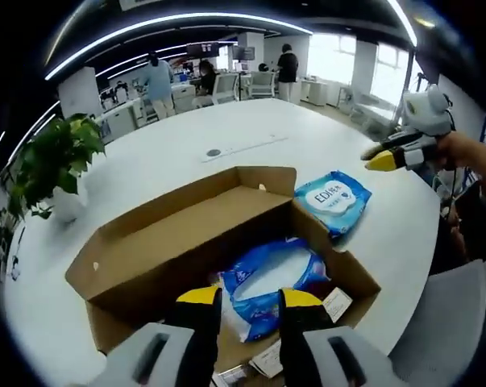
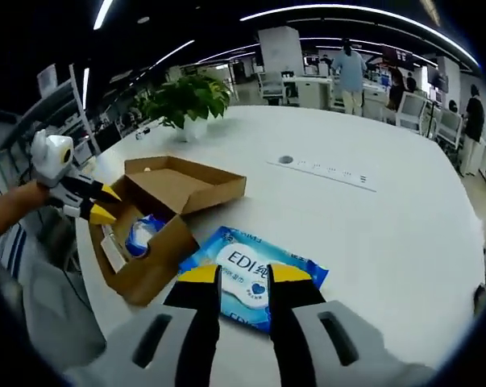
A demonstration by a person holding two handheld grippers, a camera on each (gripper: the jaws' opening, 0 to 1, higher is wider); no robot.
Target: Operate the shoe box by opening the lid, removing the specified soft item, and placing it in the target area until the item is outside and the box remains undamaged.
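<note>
Two blue wipe packs in sight: one (image 2: 255,282) flat on the white surface (image 2: 371,234), just beside the open cardboard shoe box (image 2: 158,218); another blue pack (image 1: 271,282) down inside the box. Right gripper (image 2: 244,278) hovering over the outside pack, yellow-tipped fingers (image 2: 198,276) parted, nothing between them, pack lying past the tips. Left gripper (image 1: 249,300) poised above the box's near edge, fingers (image 1: 198,297) apart and empty, the inside pack directly ahead between the tips. Lid (image 1: 178,218) folded back, box walls intact as far as visible. White papers (image 1: 331,305) tucked at the box's near corner. Potted plant (image 1: 53,165) well apart on the surface.
</note>
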